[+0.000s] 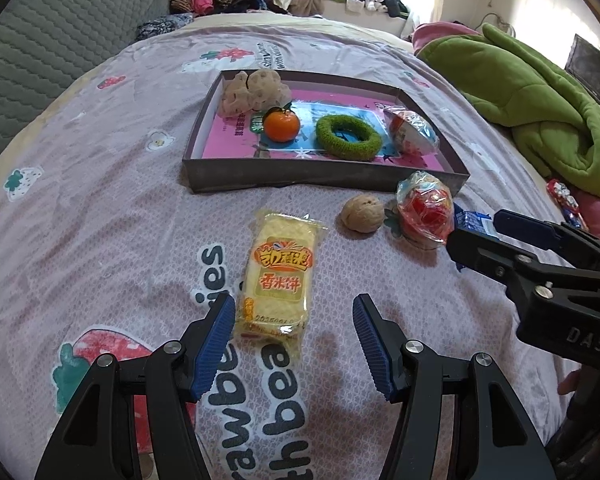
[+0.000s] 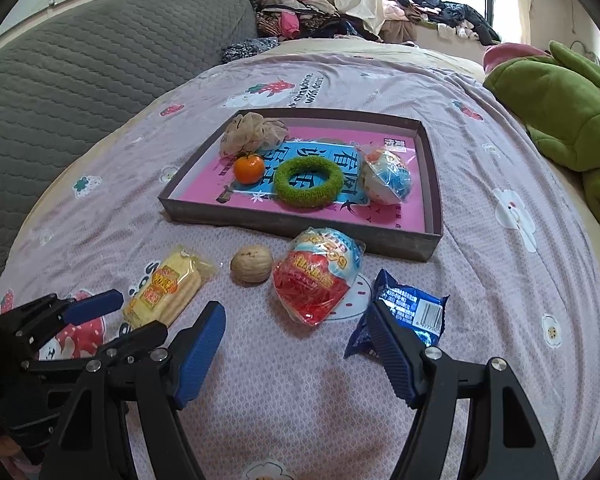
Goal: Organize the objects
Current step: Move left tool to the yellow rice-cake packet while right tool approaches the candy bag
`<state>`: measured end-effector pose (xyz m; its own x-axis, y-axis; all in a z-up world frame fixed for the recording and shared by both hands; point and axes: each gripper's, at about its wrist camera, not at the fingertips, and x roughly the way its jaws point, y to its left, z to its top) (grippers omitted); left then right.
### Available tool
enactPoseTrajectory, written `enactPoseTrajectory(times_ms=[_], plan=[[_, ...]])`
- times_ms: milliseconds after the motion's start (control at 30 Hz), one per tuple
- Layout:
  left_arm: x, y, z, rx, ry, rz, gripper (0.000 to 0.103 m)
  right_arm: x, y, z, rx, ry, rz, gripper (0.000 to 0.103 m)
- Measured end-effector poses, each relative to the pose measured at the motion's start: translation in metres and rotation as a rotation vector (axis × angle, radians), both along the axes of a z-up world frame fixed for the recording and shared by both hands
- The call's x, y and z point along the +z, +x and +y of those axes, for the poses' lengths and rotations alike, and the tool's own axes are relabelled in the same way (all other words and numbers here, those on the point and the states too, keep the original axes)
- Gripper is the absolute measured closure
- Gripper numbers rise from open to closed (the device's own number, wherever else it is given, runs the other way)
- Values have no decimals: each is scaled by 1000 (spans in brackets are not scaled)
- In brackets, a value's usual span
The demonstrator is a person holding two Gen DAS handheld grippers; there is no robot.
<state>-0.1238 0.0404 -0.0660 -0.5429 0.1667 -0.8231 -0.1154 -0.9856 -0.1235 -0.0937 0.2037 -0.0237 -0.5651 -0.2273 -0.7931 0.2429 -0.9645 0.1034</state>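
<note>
My left gripper is open just above the bedsheet, and the near end of a yellow rice-cracker packet lies between its fingertips, untouched. My right gripper is open too, with a red wrapped toy egg just ahead of its gap. A blue snack packet lies partly behind its right finger. Between the packet and the egg sits a walnut. Beyond them stands a shallow dark box holding an orange, a green ring, a blue-white wrapped egg and a beige scrunchie.
Everything lies on a pink strawberry-print bedsheet. A green quilted blanket is heaped at the right. A grey quilted cushion rises at the left. Clothes are piled under the window behind the bed.
</note>
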Motion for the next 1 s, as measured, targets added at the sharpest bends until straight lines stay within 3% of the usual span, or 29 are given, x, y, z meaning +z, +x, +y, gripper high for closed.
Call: enactPoseTrajectory(times_ms=[600,1000], plan=[[-7,-20,-1,0,1,-1,40,-11,-34,-4,-59,62,-11,30],[-15,-29,0,10,-30,-3,40,-24,-51,-3,-54,52,-24,30]])
